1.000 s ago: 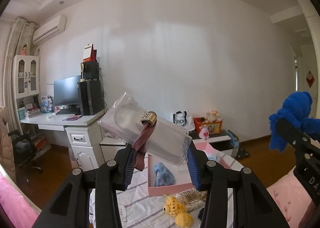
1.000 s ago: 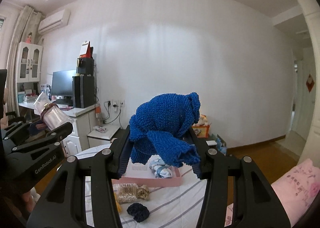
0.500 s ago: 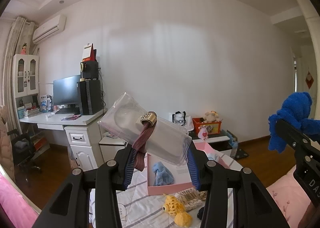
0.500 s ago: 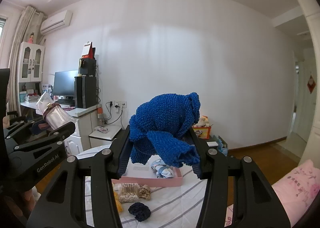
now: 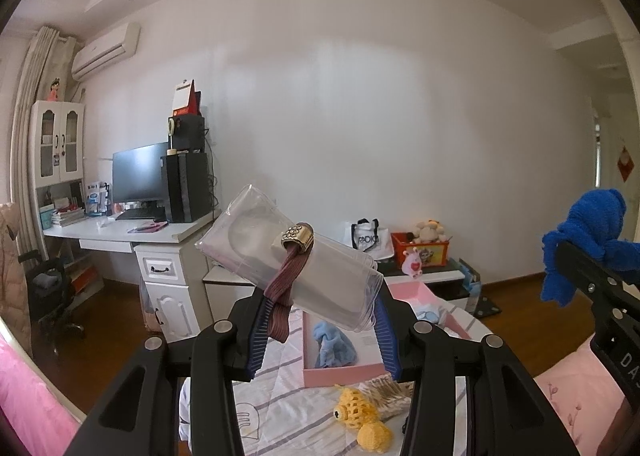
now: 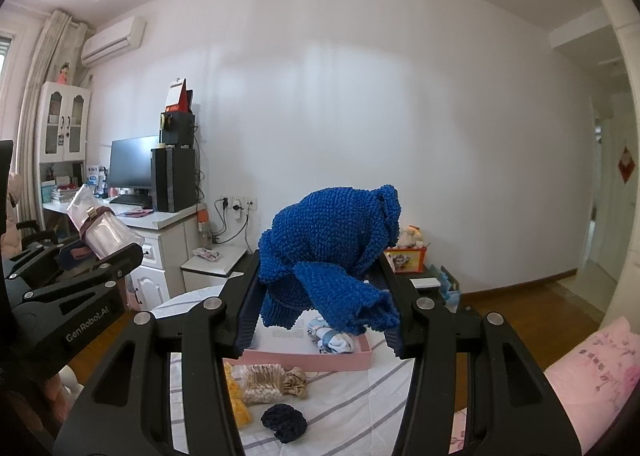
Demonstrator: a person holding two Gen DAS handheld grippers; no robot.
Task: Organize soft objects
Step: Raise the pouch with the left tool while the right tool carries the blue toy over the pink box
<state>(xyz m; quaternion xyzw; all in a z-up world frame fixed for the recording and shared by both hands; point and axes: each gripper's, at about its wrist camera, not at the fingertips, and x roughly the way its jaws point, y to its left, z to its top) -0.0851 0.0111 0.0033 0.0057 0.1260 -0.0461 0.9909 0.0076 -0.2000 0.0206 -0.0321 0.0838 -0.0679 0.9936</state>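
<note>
Left wrist view: the left gripper (image 5: 320,330) is clamped partway closed on a clear pouch (image 5: 288,262) with a maroon band (image 5: 286,296) round it — held up, tilted, above the striped bed (image 5: 280,388). The right gripper (image 6: 320,306) pinches a blue knit (image 6: 328,252) aloft. Below, the pink box (image 6: 304,360) holds pale blue cloth (image 5: 332,346); nearer lie a yellow knit (image 5: 362,418), beige scrunchie (image 6: 294,380) and navy scrunchie (image 6: 284,422).

White wall (image 5: 380,116), white desk (image 5: 120,234), wooden floor (image 5: 520,292).

Glossy clear plastic pouch (image 5: 292,264) with shiny metal clasp (image 5: 298,235); rough blue knitted yarn piece (image 6: 332,256).
</note>
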